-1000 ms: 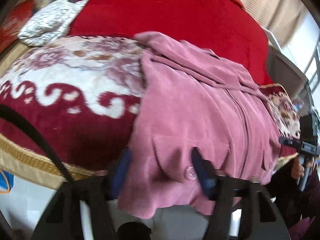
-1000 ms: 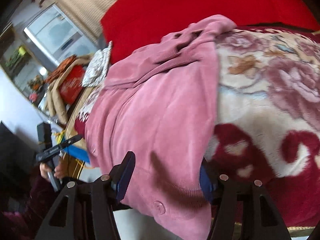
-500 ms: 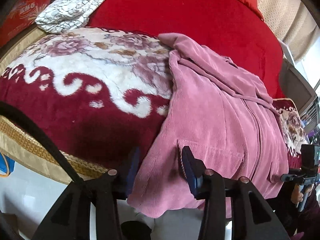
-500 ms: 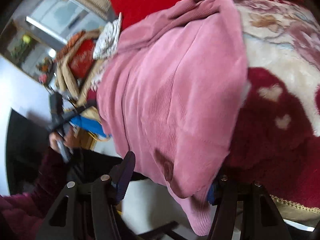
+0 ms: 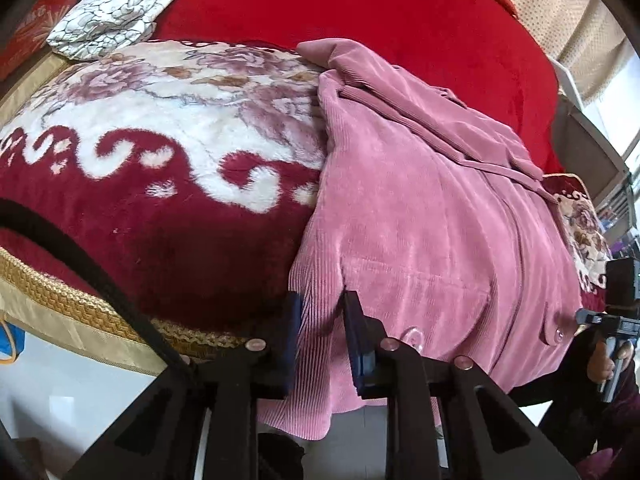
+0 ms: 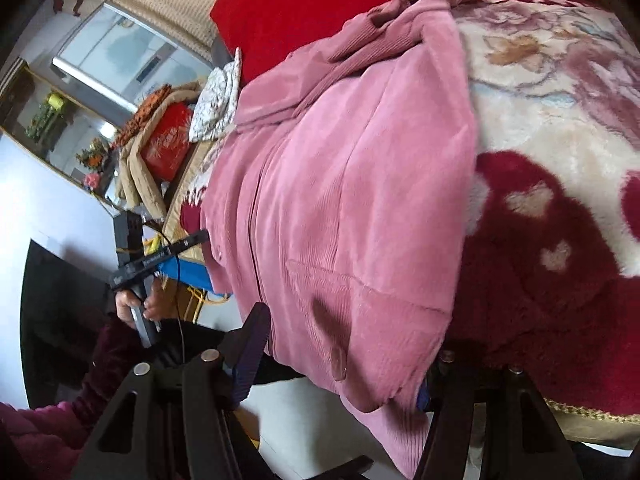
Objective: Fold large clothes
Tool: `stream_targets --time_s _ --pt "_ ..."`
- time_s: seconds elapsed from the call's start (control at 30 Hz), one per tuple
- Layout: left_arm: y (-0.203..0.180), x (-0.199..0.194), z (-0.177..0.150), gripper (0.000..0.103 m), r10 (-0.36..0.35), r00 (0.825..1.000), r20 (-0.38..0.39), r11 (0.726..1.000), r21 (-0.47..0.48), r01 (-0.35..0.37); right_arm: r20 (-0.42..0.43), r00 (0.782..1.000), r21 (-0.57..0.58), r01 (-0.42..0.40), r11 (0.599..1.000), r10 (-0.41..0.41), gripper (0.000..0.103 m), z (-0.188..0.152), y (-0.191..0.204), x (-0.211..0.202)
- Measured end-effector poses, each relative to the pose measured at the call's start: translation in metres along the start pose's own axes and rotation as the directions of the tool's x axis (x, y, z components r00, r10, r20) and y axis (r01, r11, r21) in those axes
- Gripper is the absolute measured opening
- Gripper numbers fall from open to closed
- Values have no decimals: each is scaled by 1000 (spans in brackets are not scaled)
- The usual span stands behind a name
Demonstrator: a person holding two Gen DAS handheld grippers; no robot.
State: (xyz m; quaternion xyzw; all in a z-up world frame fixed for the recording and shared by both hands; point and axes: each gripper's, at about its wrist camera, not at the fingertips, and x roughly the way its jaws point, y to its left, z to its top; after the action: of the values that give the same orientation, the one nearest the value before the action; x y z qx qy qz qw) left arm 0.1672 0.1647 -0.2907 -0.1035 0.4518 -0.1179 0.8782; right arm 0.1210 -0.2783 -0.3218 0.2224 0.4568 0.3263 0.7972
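Observation:
A pink corduroy jacket (image 5: 420,208) lies lengthwise on the bed, its hem hanging over the near edge; it also shows in the right wrist view (image 6: 352,184). My left gripper (image 5: 320,332) is nearly shut, its fingers pinching the jacket's left hem corner. My right gripper (image 6: 340,364) is wide open, its fingers straddling the hem's right corner; the right finger is mostly hidden behind the cloth. Each gripper shows small in the other's view, the right one (image 5: 612,316) and the left one (image 6: 160,256).
A plush red and cream floral blanket (image 5: 160,152) with a gold braided edge (image 5: 80,312) covers the bed. A red cover (image 5: 360,4) lies behind. A folded patterned cloth (image 5: 116,12) sits far left. Pale floor (image 5: 60,392) lies below.
My left gripper's fingers have closed in on the jacket's left hem corner. My right gripper has stayed open around the right corner while the view swung back.

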Motion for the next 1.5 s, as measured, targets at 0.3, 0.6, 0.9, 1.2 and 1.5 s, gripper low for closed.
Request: stream_targets --time_s 0.3,0.6,0.9,1.2,1.5 --pt "-20 4 -8 13 -59 998 -38 992 111 62 -11 999 -31 -53 998 53 61 -3 8 4" --pt "-12 15 -9 30 -91 991 -102 994 55 97 -40 999 -76 25 997 -28 46 -4 15 23" --pt "-16 -18 -3 6 -265 964 8 964 39 264 101 994 -170 -33 985 51 10 23 54 -5" --pt "-16 -44 75 6 -456 871 185 878 -65 473 302 941 -184 -101 978 154 9 98 79 -36" --pt "0 -15 231 8 -342 880 331 873 -235 427 520 845 176 -246 953 122 9 226 -32 -49"
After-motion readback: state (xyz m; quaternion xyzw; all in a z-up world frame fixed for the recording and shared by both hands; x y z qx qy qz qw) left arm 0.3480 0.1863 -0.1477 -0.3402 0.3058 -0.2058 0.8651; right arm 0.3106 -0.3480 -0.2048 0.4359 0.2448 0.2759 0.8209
